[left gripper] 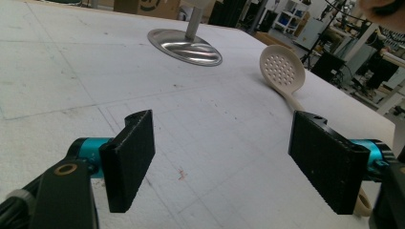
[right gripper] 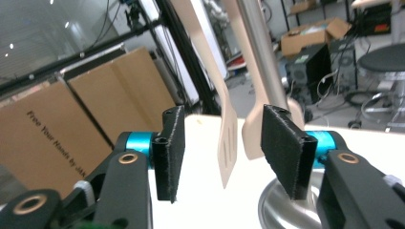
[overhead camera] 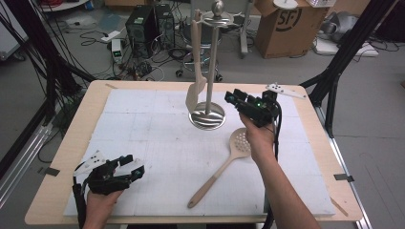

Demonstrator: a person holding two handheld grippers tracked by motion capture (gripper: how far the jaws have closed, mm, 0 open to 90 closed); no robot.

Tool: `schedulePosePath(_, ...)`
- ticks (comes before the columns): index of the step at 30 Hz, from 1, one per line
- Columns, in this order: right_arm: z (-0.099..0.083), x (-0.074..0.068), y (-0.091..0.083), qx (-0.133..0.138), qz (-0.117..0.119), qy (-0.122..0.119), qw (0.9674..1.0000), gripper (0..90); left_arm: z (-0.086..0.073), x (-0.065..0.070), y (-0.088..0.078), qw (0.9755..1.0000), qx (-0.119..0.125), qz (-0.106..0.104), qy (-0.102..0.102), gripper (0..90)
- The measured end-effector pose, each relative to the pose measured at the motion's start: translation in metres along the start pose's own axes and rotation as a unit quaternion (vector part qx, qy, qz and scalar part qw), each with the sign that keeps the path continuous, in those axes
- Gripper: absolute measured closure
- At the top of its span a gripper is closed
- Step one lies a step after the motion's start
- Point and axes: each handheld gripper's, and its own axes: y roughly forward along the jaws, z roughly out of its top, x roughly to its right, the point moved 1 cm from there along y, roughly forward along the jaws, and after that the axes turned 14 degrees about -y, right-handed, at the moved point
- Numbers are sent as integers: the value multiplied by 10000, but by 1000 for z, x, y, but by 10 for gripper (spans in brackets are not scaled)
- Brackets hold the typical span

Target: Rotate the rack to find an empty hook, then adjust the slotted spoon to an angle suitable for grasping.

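A metal utensil stand (overhead camera: 210,71) rises from its round base (overhead camera: 207,117) at the middle of the white mat. A beige spatula (overhead camera: 195,93) hangs from its top ring. A beige perforated spoon (overhead camera: 239,142) lies flat on the mat to the stand's right, handle toward the front. My right gripper (overhead camera: 231,98) hovers just right of the stand, pointing at it. In the right gripper view its jaws (right gripper: 222,152) stand open with nothing pressed between them; the slotted spatula (right gripper: 228,138) and the stand's pole (right gripper: 260,52) hang beyond. My left gripper (overhead camera: 133,167) rests open at the front left (left gripper: 222,162).
The white mat (overhead camera: 143,133) covers a wooden table (overhead camera: 62,157). Behind the table stand cardboard boxes (overhead camera: 286,24), a computer tower (overhead camera: 141,26), loose cables and black frame posts (overhead camera: 344,52). In the left gripper view the stand's base (left gripper: 184,45) and the spoon (left gripper: 282,69) lie ahead.
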Motion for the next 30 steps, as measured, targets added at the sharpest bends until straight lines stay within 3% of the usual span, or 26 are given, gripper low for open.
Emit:
schedulePosePath(5,-28,0,2,-477,81,-23,9988,737,0,0,1,10000,-26,-9,8,246)
schedulePosePath(10,-50,-1,4,-830,186,-45,9964,877,0,0,2,10000,-46,-20,23,246)
schedulePosePath(14,-63,-2,5,-1074,248,-100,9939,894,-1,1,4,10000,-82,-12,40,246)
schedulePosePath(19,-86,2,8,-1370,299,44,9901,898,-1,1,3,10000,-67,-15,54,246)
schedulePosePath(23,-106,7,10,-1737,282,111,9843,897,-1,1,4,10000,-67,-21,43,245)
schedulePosePath(30,-135,11,15,-2490,500,488,9660,897,-1,2,7,9999,-113,-25,68,246)
